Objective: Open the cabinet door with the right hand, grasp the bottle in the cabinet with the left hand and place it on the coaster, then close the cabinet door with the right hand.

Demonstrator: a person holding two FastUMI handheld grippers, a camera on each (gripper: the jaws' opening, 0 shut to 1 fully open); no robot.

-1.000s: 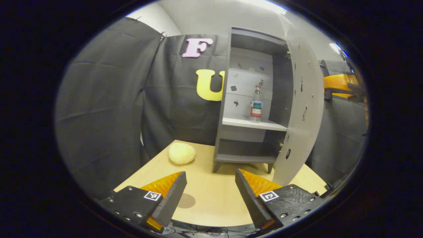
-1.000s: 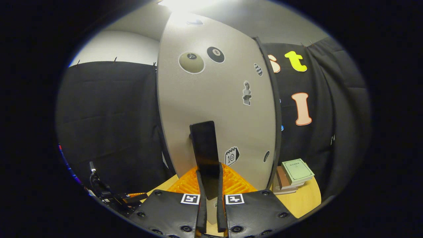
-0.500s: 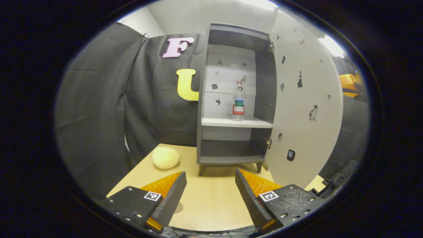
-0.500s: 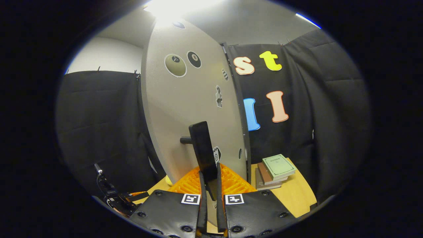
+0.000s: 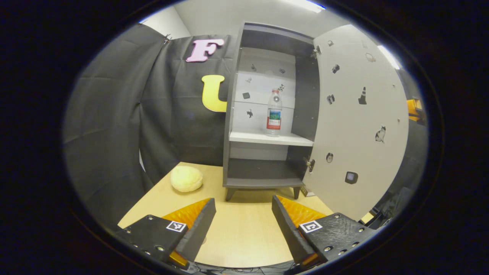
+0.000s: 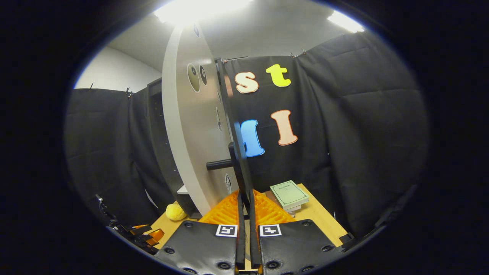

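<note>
The grey cabinet stands on the table with its door swung wide to the right. A clear bottle with a red cap and a coloured label stands upright on the middle shelf. My left gripper is open low over the table, well short of the cabinet, with nothing between its fingers. A sliver of the round brown coaster peeks out beside its left finger. My right gripper is shut on the black door handle; the door is seen almost edge-on.
A pale yellow soft ball lies on the wooden table left of the cabinet. A stack of books sits on the table behind the open door. Black cloth walls close in on all sides.
The door has swung further open with my right gripper on its handle. In the left gripper view the cabinet has moved left, and the coaster has slipped behind the left finger.
</note>
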